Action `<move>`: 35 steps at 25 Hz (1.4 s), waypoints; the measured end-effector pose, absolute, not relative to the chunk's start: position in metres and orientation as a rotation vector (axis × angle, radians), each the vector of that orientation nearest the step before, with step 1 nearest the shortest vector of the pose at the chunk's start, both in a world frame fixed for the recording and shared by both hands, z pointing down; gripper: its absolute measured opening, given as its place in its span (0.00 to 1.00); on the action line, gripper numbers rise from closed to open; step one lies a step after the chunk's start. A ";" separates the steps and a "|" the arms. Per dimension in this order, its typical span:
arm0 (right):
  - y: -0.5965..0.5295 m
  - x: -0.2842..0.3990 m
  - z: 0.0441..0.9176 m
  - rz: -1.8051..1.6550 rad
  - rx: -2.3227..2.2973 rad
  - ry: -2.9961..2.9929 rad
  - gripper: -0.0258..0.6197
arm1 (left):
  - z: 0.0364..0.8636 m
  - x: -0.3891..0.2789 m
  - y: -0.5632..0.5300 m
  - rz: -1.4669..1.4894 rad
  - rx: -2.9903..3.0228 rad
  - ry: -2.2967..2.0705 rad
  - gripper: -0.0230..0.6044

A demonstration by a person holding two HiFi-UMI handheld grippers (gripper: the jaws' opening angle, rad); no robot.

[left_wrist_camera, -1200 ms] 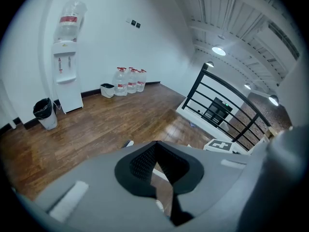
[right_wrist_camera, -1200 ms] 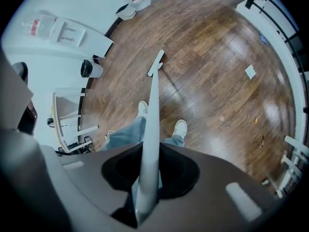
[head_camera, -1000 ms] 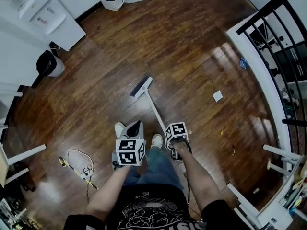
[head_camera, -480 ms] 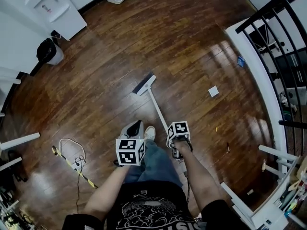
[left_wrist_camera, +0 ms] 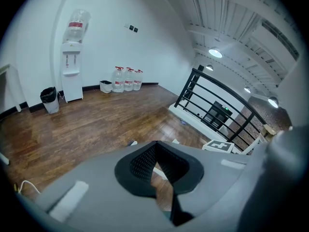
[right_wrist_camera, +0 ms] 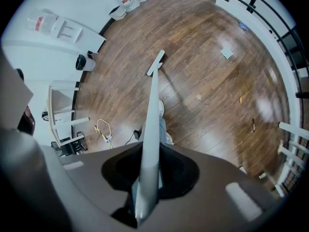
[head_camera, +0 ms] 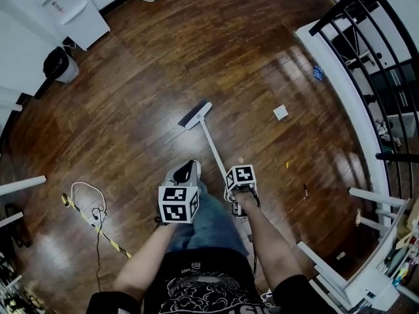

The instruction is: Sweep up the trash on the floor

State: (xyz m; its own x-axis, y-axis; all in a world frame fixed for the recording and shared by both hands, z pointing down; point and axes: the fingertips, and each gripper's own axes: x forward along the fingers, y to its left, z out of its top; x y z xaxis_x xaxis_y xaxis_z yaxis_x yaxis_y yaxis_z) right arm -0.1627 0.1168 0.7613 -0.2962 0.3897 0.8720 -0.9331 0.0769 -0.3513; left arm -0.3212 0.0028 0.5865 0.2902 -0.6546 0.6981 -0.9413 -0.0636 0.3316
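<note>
A broom with a white handle (head_camera: 213, 148) slants down to its head (head_camera: 195, 116), which rests on the wooden floor ahead of me. My right gripper (head_camera: 239, 187) is shut on the upper handle; in the right gripper view the handle (right_wrist_camera: 153, 110) runs out between the pads, where that gripper (right_wrist_camera: 149, 170) clamps it. My left gripper (head_camera: 185, 173) hangs beside it over my leg, shut and empty, with its black pads (left_wrist_camera: 141, 164) pressed together. Trash lies to the right: a white paper square (head_camera: 280, 112), a yellow scrap (head_camera: 287, 165), a dark stick (head_camera: 305, 190) and a blue scrap (head_camera: 317, 72).
A black railing (head_camera: 366, 57) on a white kerb bounds the right side. A water dispenser (head_camera: 65, 8) and a black bin (head_camera: 55, 63) stand at the far left, with water bottles (left_wrist_camera: 128, 78) along the wall. A cable (head_camera: 91, 211) lies at the left. White furniture legs (head_camera: 366, 201) are at the lower right.
Floor objects have drifted up and left in the head view as I walk. The broom head is a little nearer the white paper. Both grippers are as before.
</note>
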 end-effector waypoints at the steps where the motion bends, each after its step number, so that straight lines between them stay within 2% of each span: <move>1: 0.122 -0.156 0.762 1.482 0.641 -1.215 0.14 | 0.586 -0.315 0.010 0.477 1.798 -1.442 0.04; 15: 0.222 -0.071 0.760 1.499 0.712 -1.192 0.14 | 0.580 -0.227 0.105 0.486 1.857 -1.372 0.04; 24: 0.260 -0.006 0.758 1.498 0.724 -1.178 0.14 | 0.581 -0.162 0.125 0.510 1.904 -1.311 0.04; 35: 0.304 0.104 0.758 1.529 0.719 -1.175 0.14 | 0.579 -0.042 0.153 0.543 1.930 -1.290 0.04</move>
